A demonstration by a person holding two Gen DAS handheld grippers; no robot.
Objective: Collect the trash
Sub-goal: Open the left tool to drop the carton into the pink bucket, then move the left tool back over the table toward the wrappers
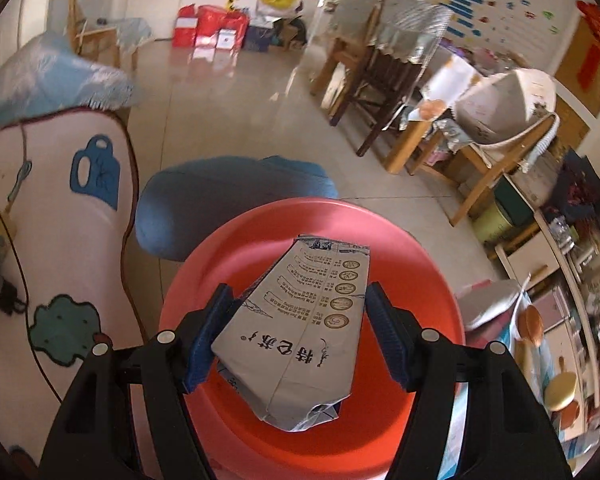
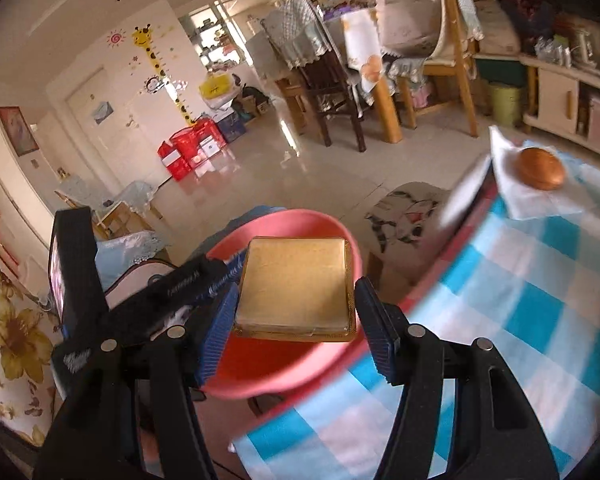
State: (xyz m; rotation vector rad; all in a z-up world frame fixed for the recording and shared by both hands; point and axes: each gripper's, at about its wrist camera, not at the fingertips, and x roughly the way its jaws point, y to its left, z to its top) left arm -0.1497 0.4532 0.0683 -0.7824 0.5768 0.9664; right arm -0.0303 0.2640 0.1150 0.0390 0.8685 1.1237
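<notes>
Both hands are hovering trash over the red basin [image 1: 420, 300]: left gripper [image 1: 296, 336] pinching a flattened grey carton [image 1: 300, 332], right gripper [image 2: 296, 320] apparently clamping a gold packet [image 2: 296, 288], its right contact blurred, so releasing comes next.

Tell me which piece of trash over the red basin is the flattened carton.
The grey printed carton in the left hand-held gripper; the right hand-held gripper has a flat gold box.
</notes>
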